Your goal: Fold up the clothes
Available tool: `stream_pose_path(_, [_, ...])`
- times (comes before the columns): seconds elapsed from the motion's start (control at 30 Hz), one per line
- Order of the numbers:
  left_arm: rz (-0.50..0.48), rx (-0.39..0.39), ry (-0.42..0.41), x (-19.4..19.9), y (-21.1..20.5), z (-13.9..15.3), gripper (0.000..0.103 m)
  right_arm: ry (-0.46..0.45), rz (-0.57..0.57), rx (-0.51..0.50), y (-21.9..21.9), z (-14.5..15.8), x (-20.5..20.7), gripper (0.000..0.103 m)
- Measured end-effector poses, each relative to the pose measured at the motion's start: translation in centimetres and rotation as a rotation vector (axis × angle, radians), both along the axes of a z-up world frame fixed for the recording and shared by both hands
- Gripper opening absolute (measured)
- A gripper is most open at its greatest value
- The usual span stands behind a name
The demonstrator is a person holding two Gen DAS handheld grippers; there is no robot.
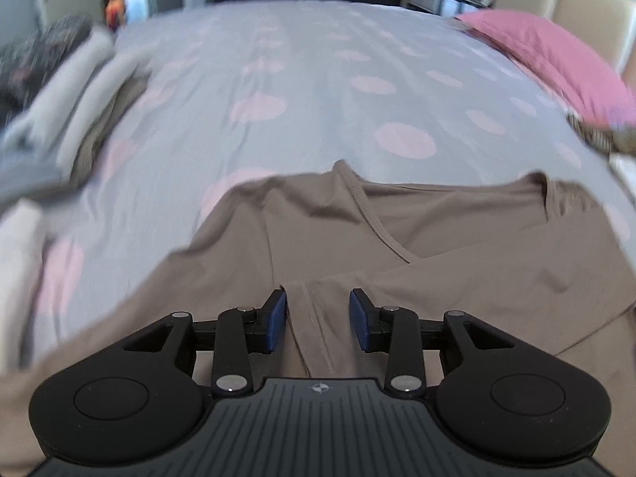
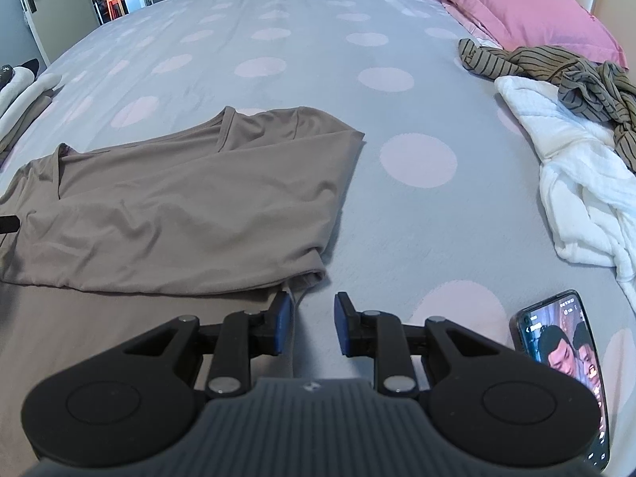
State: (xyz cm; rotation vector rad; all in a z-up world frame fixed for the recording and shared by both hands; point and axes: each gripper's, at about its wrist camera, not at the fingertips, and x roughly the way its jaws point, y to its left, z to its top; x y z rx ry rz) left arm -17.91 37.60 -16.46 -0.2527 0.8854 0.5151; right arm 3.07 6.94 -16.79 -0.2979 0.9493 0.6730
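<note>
Left wrist view takes in the bed [image 1: 318,79], its grey cover dotted with pale pink circles, filling most of the frame. At 2 o'clock a pink pillow [image 1: 556,63] lies along the headboard side. At 9 o'clock a blurred pile [image 1: 79,99] of pale and dark folded clothes sits at the bed's edge. Spread over the lower half is the taupe shirt [image 1: 437,230], V-neck toward 12 o'clock, one sleeve laid back across the body. The left gripper [image 1: 318,316] hangs over the shirt at 6 o'clock, its blue pads parted with a seam of the cloth running between them, neither pad pressing on it: released.

Right wrist view shows the same bed [image 2: 338,59], the pillow [image 2: 516,4] now at 1 o'clock. The shirt [image 2: 179,206] lies from 9 o'clock toward the centre, part-folded, its right edge doubled over. At 3 o'clock a white towel-like garment [image 2: 580,183] is bunched, and a crumpled olive striped garment [image 2: 556,67] rests partly on it at 2 o'clock. A phone [image 2: 564,361] with a lit screen lies at 4 o'clock. The right gripper [image 2: 314,324] sits at 6 o'clock by the shirt's lower right corner; its pads stand apart, the left pad just beside the hem, nothing gripped.
</note>
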Motion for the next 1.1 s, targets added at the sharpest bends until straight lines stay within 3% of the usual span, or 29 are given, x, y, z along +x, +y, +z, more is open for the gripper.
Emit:
stream_pose_path(0.13, [-0.035, 0.025, 0.005, 0.3, -0.3, -0.5, 0.032, -0.006, 0.008, 0.004, 0.1, 0.1, -0.2, 0.028])
stream_pose_path(0.2, [-0.051, 0.034, -0.002, 0.3, -0.5, -0.3, 0.005, -0.008, 0.007, 0.002, 0.1, 0.1, -0.2, 0.028])
stream_pose_path(0.27, [-0.049, 0.033, -0.022, 0.2, -0.5, 0.3, 0.003, -0.007, 0.003, 0.001, 0.1, 0.0, -0.1, 0.028])
stream_pose_path(0.57, [-0.002, -0.007, -0.198, 0.2, 0.5, 5.1, 0.002, -0.022, 0.033, 0.038, 0.3, 0.1, -0.1, 0.027])
stream_pose_path(0.7, [0.019, -0.009, -0.224, 0.1, 1.2, 6.0, 0.002, -0.031, 0.020, 0.048, 0.4, -0.1, 0.4, 0.027])
stream_pose_path(0.87, [0.081, -0.025, -0.237, -0.5, 2.9, 6.3, 0.002, 0.024, -0.007, 0.086, 0.0, -0.4, 1.3, 0.028])
stream_pose_path(0.9, [0.089, -0.026, -0.235, -0.6, 3.2, 6.2, 0.002, 0.019, 0.006, 0.081, 0.1, -0.4, 1.2, 0.025])
stream_pose_path(0.93, [0.093, -0.024, -0.228, -0.7, 3.4, 6.1, 0.002, 0.014, 0.019, 0.076, 0.2, -0.4, 1.1, 0.005])
stream_pose_path(1.1, [0.109, -0.018, -0.165, -0.8, 3.9, 4.5, 0.002, -0.029, 0.013, -0.008, 0.6, 0.0, 0.6, 0.004])
